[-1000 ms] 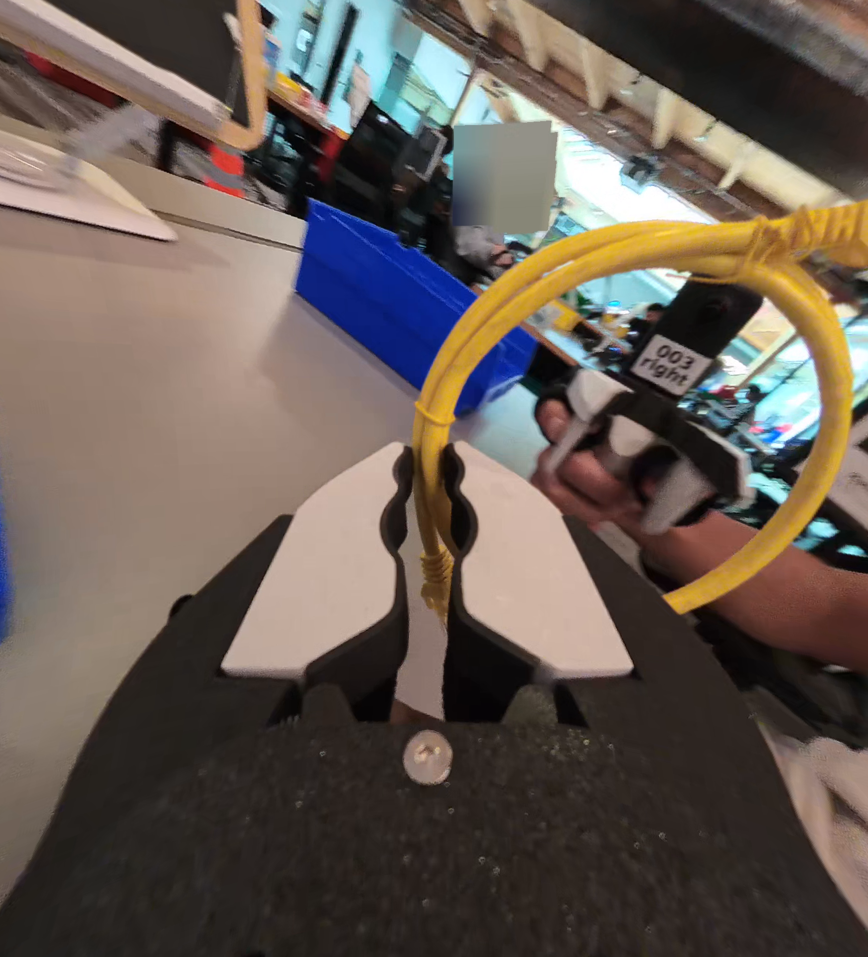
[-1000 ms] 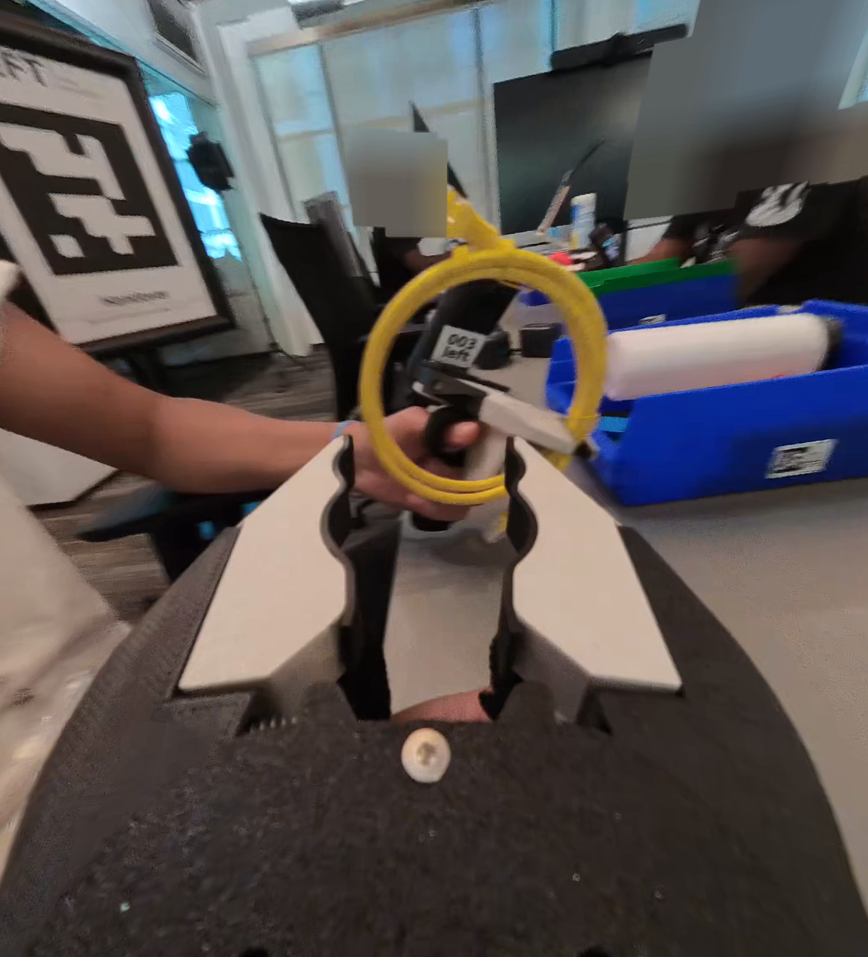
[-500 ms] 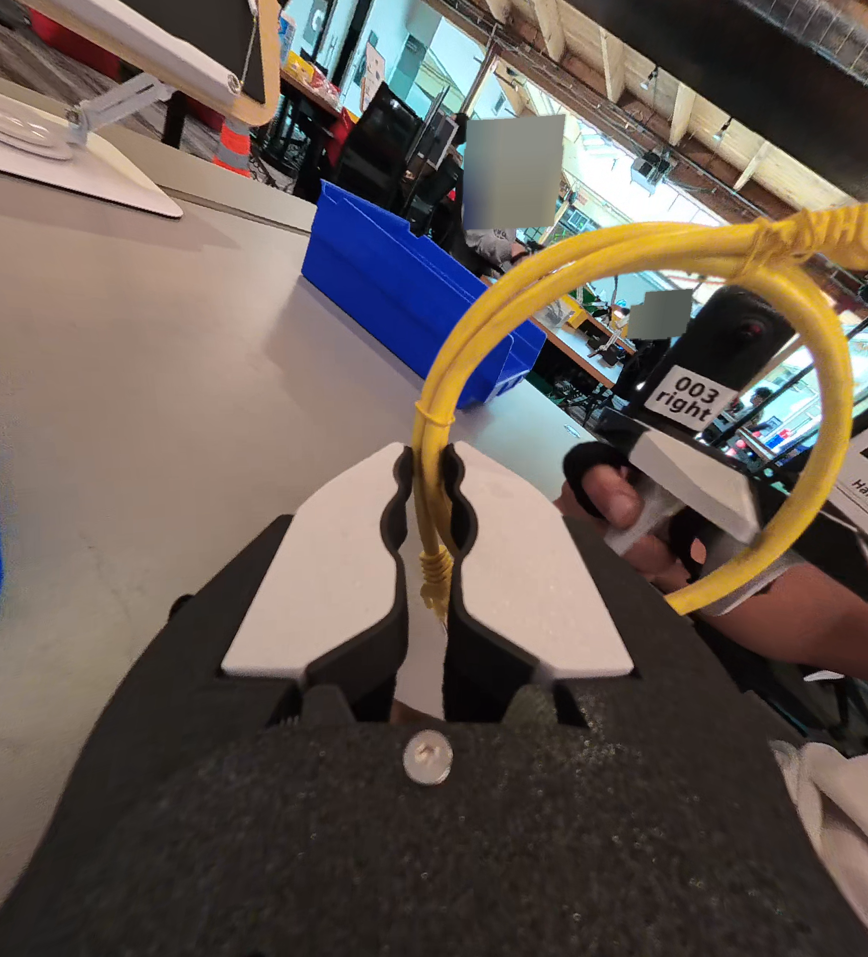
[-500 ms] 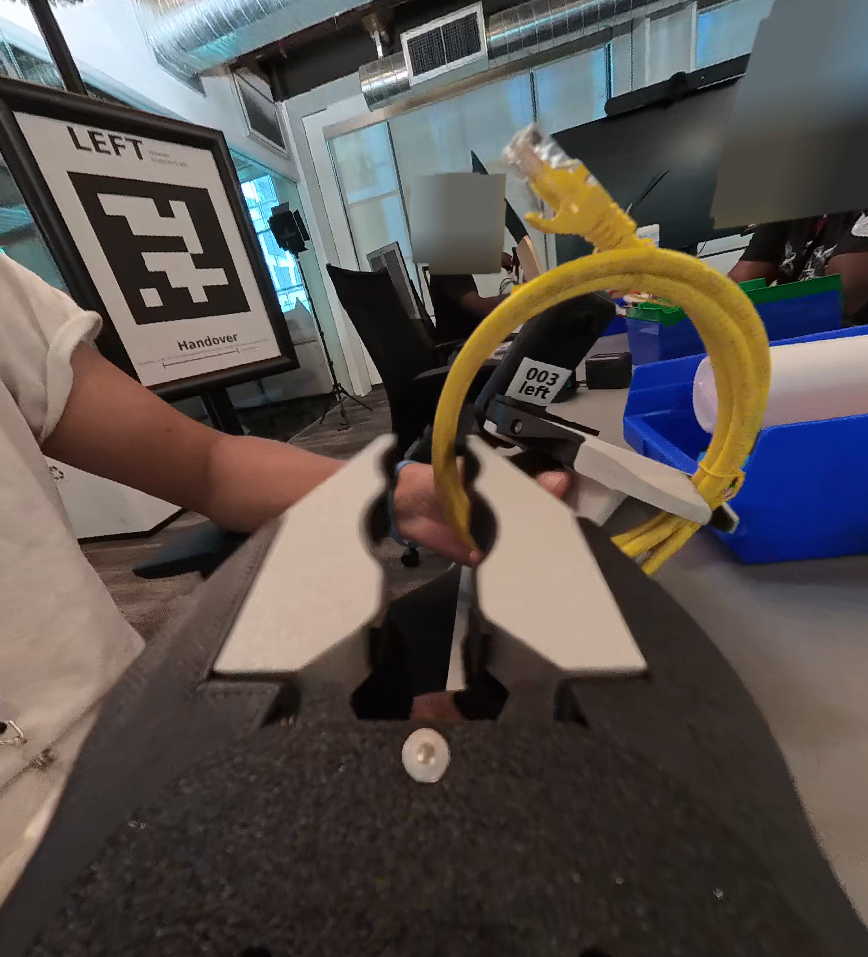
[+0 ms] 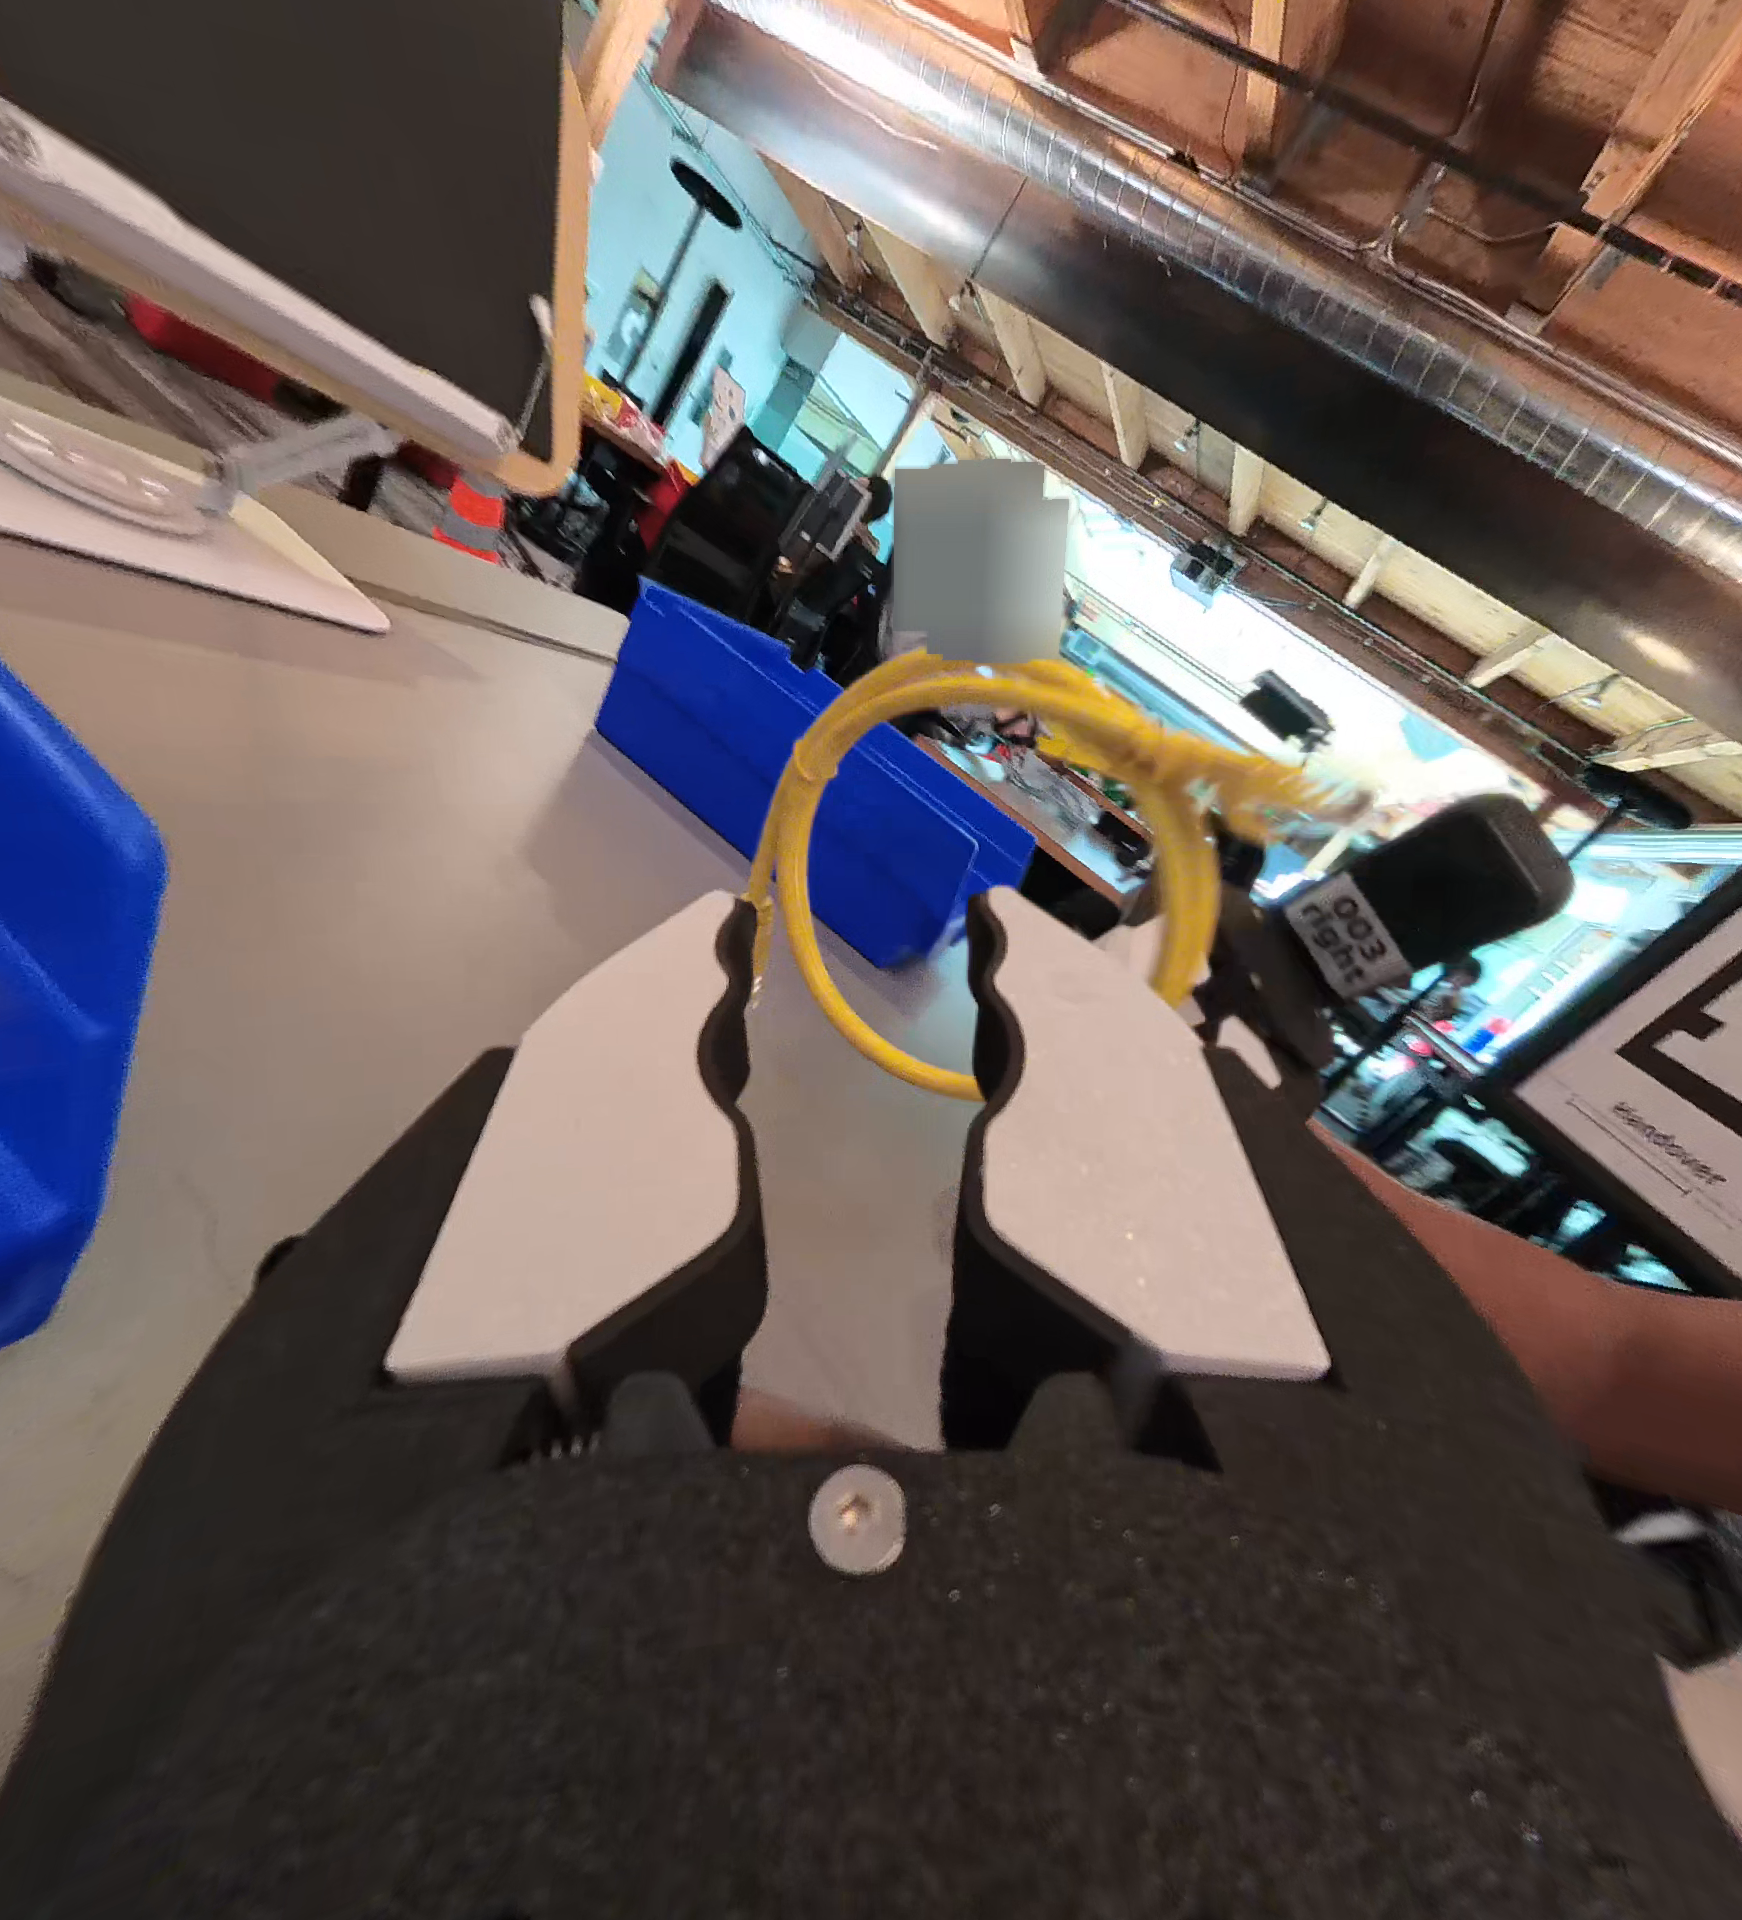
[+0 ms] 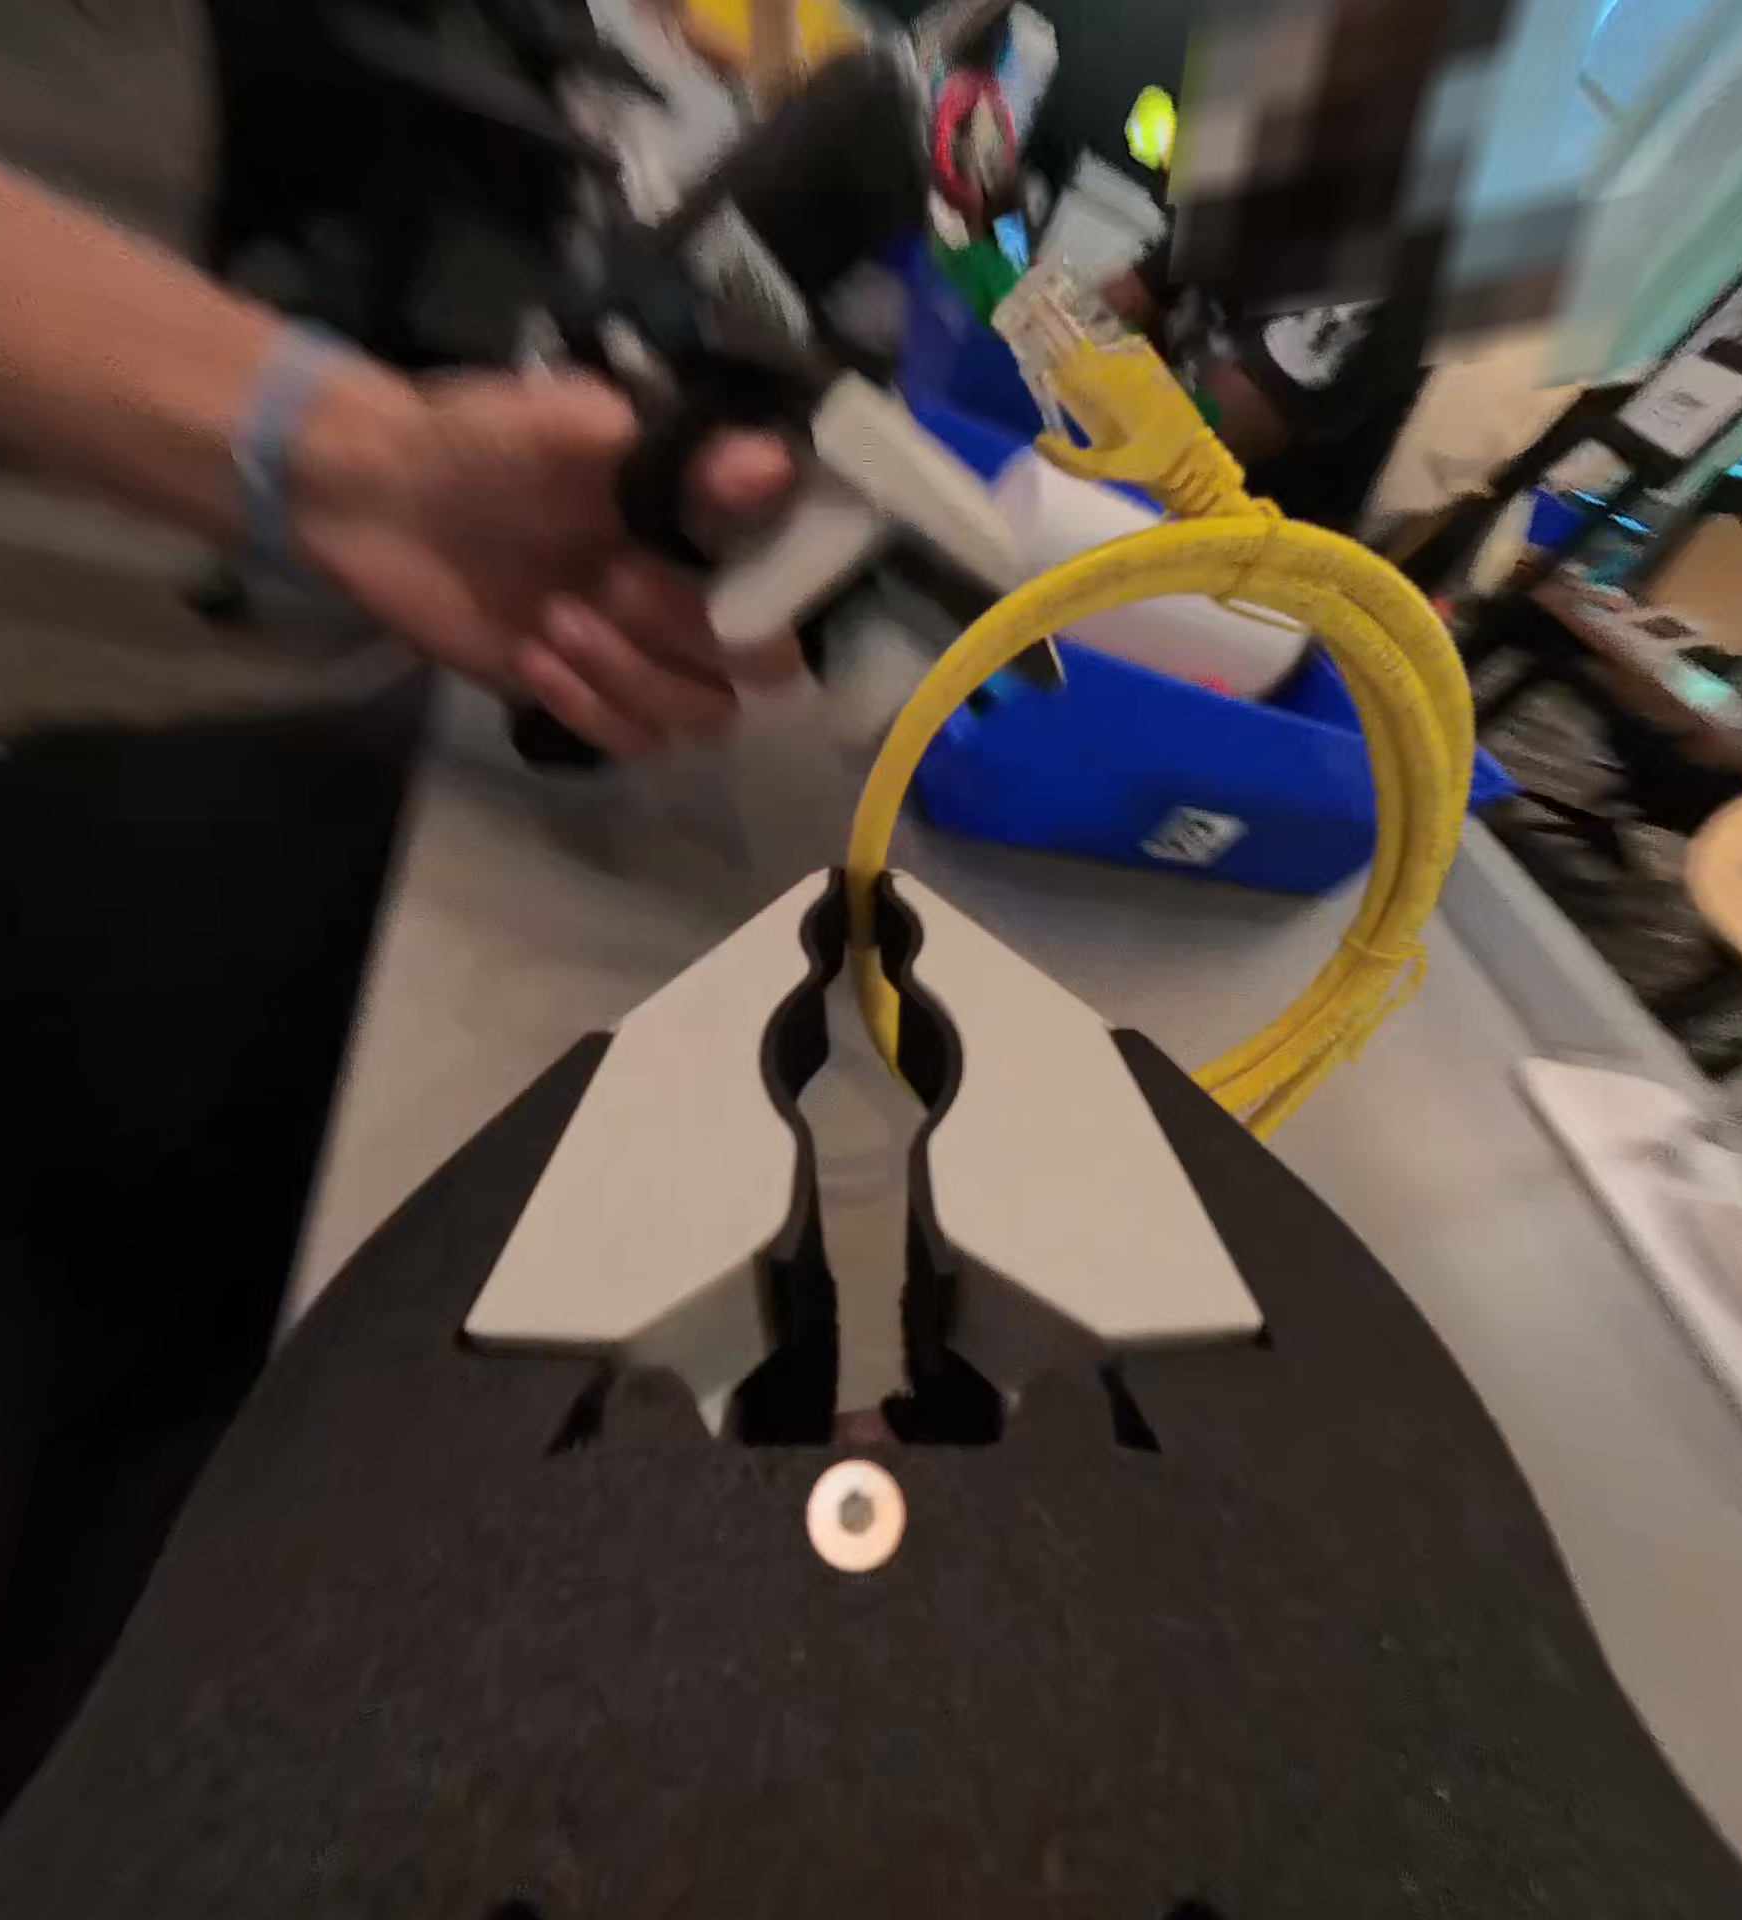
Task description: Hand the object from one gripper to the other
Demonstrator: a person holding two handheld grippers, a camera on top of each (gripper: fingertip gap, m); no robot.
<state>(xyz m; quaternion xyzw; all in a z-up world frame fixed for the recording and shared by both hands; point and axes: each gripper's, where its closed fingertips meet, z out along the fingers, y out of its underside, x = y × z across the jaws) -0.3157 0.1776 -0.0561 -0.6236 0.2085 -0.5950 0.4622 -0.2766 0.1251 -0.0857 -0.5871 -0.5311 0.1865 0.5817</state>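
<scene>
Now clear the left gripper (image 5: 862,966) straight back, fingers spread wide and holding nothing, without snagging the cable (image 6: 1386,727). Keep the right gripper (image 6: 859,904) pinched firm on the coil's lower left arc, loop upright above the table (image 6: 576,935), plug (image 6: 1064,332) at top. Hold the wrist steady; mind the loose tail swinging near the blue bin (image 6: 1137,769).

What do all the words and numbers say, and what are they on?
I can't repeat writing; here's where it is.
White label on the right gripper: clear print.
Framed sign with black-and-white squares: small print.
Sticker on the blue bin: too blurred.
</scene>
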